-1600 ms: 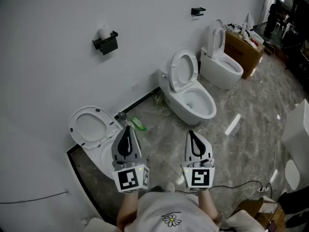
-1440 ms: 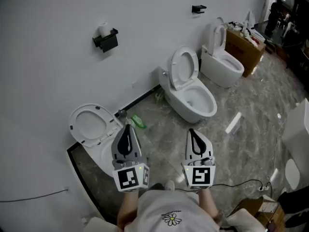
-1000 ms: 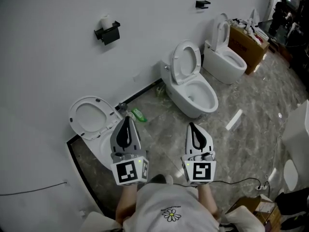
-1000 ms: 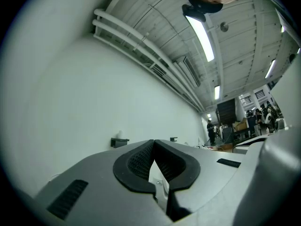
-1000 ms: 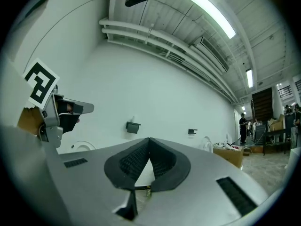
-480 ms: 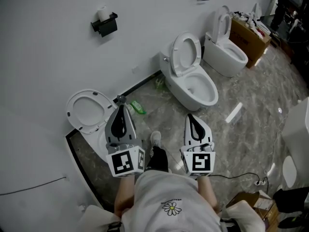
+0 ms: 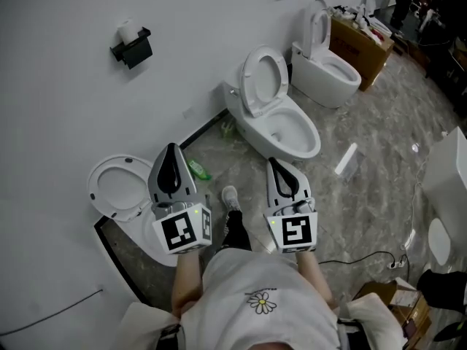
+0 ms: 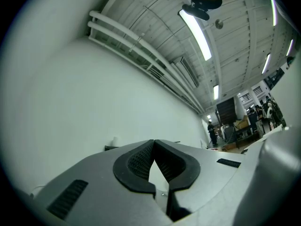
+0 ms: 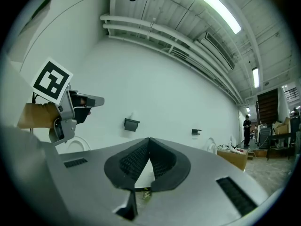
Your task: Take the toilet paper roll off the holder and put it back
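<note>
The toilet paper roll (image 7: 128, 30) stands upright on top of its black holder (image 7: 135, 50), fixed high on the white wall at far left, well apart from both tools. Below it, a white toilet (image 7: 117, 189) sits with its lid raised against the wall. The left tongs (image 7: 170, 147) hang above that toilet's bowl, jaws pressed together with nothing between them. A green bottle (image 7: 197, 170) lies on the marble floor just beside them, and the person's shoe (image 7: 230, 196) shows between the two tools. The right tongs (image 7: 272, 162) are likewise closed and empty, pointing toward a second toilet (image 7: 276, 119). Farther right stand a third toilet (image 7: 325, 63) and a cardboard box (image 7: 360, 44).
</note>
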A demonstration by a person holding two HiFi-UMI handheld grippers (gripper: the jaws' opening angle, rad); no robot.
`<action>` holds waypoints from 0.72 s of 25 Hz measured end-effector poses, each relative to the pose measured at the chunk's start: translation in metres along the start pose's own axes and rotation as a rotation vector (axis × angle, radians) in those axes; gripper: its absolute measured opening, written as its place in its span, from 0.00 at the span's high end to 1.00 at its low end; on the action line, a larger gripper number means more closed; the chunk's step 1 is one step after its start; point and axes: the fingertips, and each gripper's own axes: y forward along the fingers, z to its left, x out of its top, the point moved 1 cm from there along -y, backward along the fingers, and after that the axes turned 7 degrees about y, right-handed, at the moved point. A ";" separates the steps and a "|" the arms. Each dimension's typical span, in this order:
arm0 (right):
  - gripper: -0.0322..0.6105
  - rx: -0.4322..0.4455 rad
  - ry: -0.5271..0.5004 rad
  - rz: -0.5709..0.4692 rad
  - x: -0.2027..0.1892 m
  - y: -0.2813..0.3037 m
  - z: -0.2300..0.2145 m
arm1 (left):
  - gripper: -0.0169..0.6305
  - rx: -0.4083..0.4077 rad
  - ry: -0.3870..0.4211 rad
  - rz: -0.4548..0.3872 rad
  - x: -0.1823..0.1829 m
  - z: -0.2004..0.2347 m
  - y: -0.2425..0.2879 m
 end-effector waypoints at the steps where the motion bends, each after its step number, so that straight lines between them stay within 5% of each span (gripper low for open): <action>1: 0.94 0.006 -0.008 0.006 -0.003 0.010 0.000 | 0.95 -0.003 0.000 0.001 -0.004 0.001 0.010; 11: 0.94 0.056 -0.021 0.061 -0.027 0.160 -0.018 | 0.95 -0.029 0.027 0.036 -0.061 0.024 0.151; 18: 0.94 0.146 -0.047 0.017 -0.014 0.332 -0.022 | 0.95 0.053 -0.004 0.038 -0.094 0.080 0.273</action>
